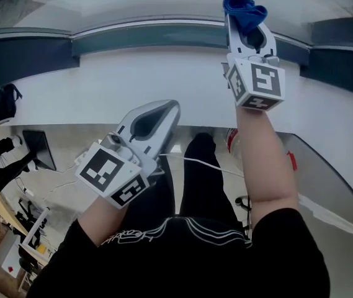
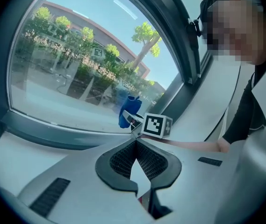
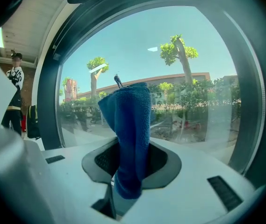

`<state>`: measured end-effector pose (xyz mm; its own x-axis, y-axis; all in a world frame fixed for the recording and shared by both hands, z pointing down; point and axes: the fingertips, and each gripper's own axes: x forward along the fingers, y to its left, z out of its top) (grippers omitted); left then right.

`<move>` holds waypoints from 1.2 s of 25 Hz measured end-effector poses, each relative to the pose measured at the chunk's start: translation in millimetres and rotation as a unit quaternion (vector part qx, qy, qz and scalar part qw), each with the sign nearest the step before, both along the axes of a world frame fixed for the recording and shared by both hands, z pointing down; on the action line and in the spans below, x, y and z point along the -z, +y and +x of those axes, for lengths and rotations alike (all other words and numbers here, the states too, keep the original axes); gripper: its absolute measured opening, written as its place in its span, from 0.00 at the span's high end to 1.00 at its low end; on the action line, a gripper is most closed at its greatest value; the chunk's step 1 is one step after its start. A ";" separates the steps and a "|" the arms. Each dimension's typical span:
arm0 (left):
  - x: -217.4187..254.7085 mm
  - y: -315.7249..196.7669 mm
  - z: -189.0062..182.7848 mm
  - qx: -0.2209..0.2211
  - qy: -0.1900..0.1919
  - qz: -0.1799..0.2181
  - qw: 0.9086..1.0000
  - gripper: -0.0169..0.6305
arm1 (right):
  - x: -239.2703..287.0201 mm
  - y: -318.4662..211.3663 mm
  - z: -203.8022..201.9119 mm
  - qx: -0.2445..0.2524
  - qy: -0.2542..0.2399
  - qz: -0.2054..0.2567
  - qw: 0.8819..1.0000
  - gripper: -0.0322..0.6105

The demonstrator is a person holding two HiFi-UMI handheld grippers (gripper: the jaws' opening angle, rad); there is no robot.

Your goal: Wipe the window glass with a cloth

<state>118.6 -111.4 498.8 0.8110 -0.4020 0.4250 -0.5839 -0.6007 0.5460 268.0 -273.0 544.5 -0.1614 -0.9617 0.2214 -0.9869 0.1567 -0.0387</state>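
looks like approach: right gripper (image 3: 132,158) fingers pinch blue cloth (image 3: 130,125) near window glass (image 3: 203,64) at 12 o'clock, left gripper (image 2: 135,146) fingers pressed together, empty; next press and wipe.

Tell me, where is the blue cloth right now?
The blue cloth is pinched in the right gripper, held up close to the window glass, at the top right of the head view.

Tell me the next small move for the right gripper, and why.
Probably ease the right gripper forward until the blue cloth presses flat on the window glass, then begin a stroke. Its jaws are shut on the cloth, which stands up toward the pane; whether it touches yet cannot be told.
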 end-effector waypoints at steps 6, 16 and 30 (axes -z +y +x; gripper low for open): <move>-2.8 11.9 60.6 -0.026 0.001 -0.002 1.000 0.97 | -5.9 18.5 87.5 -0.045 0.005 -0.004 0.999 0.80; 2.8 21.4 138.1 -0.057 0.002 0.006 0.998 0.97 | -8.5 47.8 229.5 -0.142 -0.003 -0.012 0.990 0.80; 82.3 -0.2 117.8 -0.040 0.012 0.076 0.996 0.97 | 79.0 59.1 203.7 -0.138 0.003 0.015 0.990 0.80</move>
